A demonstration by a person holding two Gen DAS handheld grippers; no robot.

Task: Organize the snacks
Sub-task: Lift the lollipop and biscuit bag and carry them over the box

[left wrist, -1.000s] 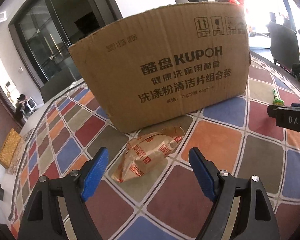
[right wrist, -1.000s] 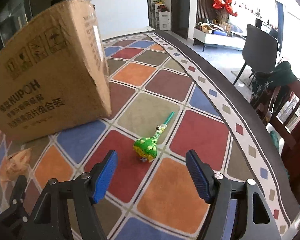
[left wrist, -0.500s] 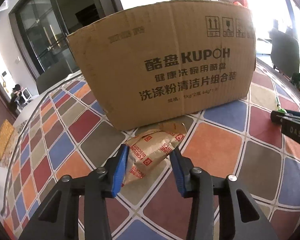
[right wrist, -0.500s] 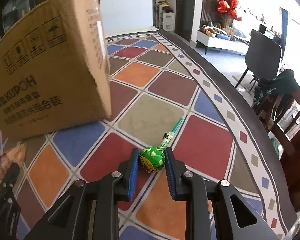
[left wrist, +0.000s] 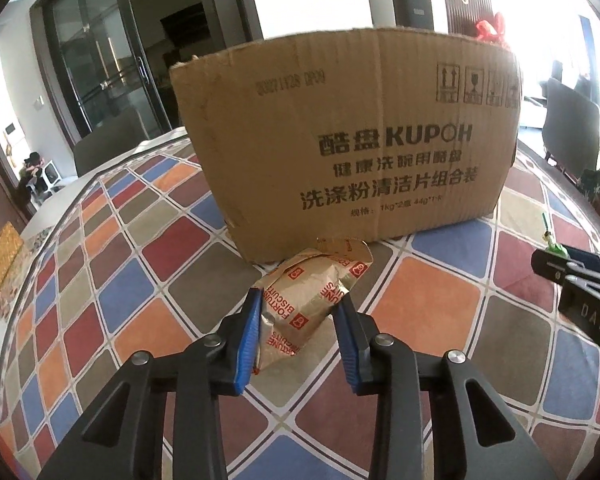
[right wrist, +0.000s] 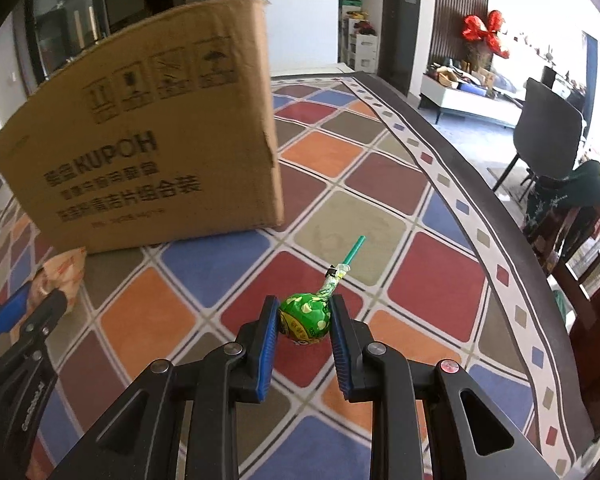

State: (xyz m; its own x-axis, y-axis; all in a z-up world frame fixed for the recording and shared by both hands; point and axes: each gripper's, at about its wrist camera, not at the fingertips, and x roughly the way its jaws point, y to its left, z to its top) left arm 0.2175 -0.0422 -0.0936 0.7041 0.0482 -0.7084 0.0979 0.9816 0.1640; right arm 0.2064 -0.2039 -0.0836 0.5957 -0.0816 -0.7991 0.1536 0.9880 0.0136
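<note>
My left gripper (left wrist: 298,312) is shut on a tan fortune biscuit packet (left wrist: 312,300) with red print, held just in front of the cardboard box (left wrist: 352,136). My right gripper (right wrist: 304,320) is shut on a green-wrapped lollipop (right wrist: 305,316) whose green stick points away to the upper right, a little above the chequered tablecloth (right wrist: 360,224). The box (right wrist: 140,140) stands upright to the left of the lollipop. The packet (right wrist: 62,272) also shows at the left edge of the right wrist view. The top of the box is not visible from here.
The table's dark curved edge (right wrist: 480,184) runs along the right. Dark chairs (right wrist: 548,128) and one draped with a green cloth (right wrist: 568,196) stand beyond it. The right gripper's body (left wrist: 580,288) shows at the right of the left wrist view.
Both grippers have closed from wide open: the left onto the biscuit packet, the right onto the lollipop. Both items now sit slightly raised off the cloth.
</note>
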